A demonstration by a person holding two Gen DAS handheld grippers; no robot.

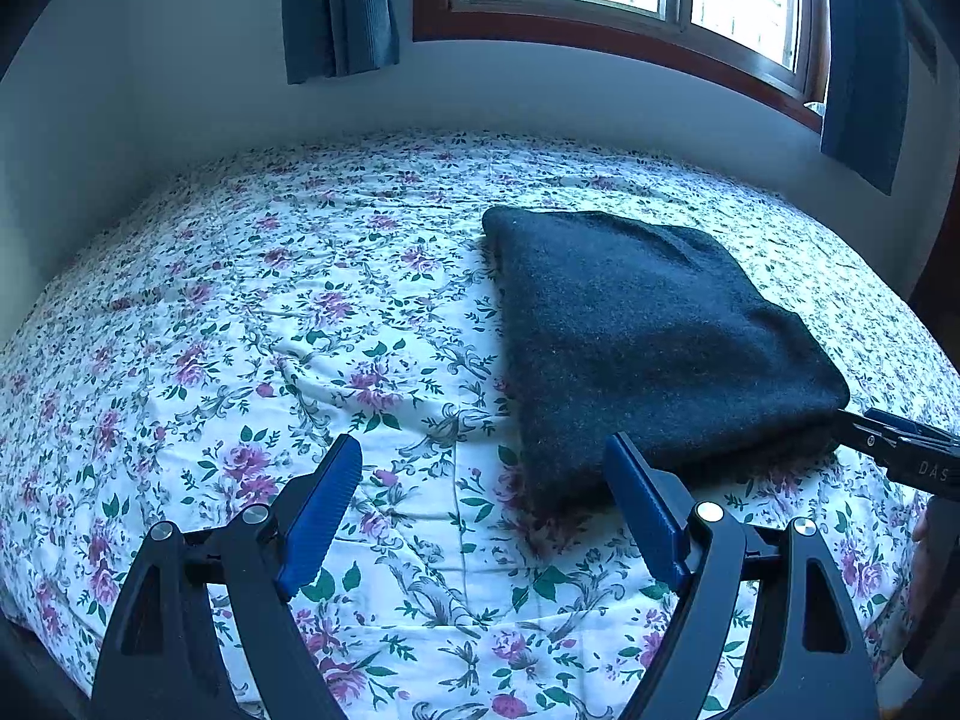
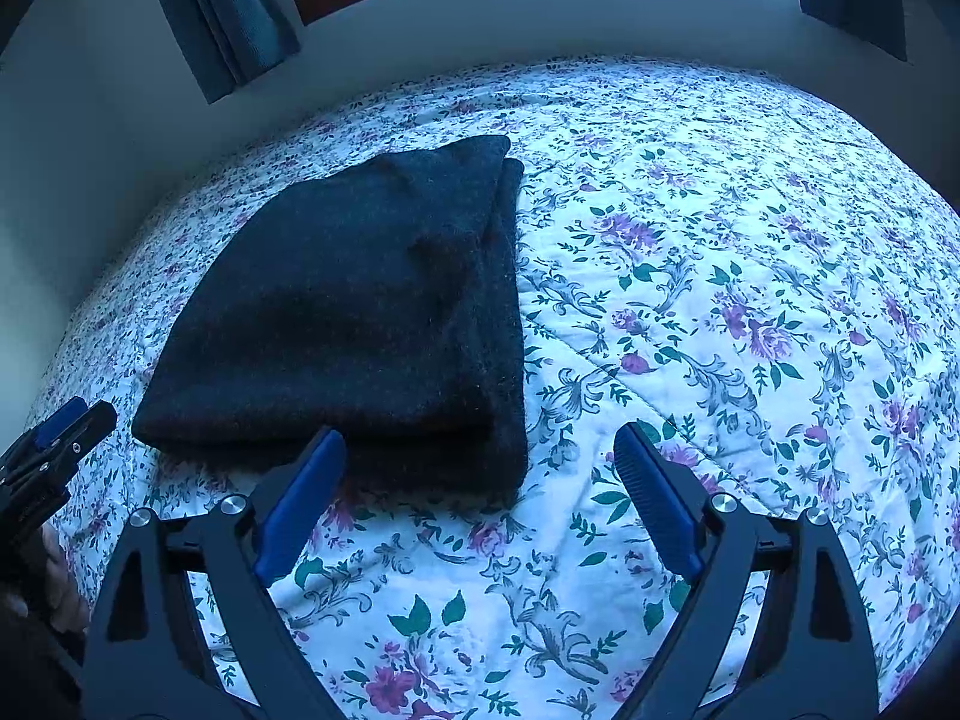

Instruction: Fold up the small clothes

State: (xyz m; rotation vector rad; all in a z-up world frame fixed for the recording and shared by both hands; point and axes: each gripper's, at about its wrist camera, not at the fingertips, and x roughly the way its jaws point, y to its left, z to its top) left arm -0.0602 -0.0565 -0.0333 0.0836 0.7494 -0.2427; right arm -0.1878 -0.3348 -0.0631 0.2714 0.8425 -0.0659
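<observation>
We hold our left gripper [image 1: 483, 462] low, fingers spread and empty, folded dark garment [image 1: 648, 342] beyond its right fingertip, our right gripper [image 2: 480, 453] likewise released, garment past its left finger, floral bedspread [image 2: 750, 276] beneath.

bare bedspread [image 1: 240, 330] left, folded garment [image 1: 648, 330] right

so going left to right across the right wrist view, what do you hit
left gripper at the left edge → dark folded garment → bare floral bedspread
</observation>
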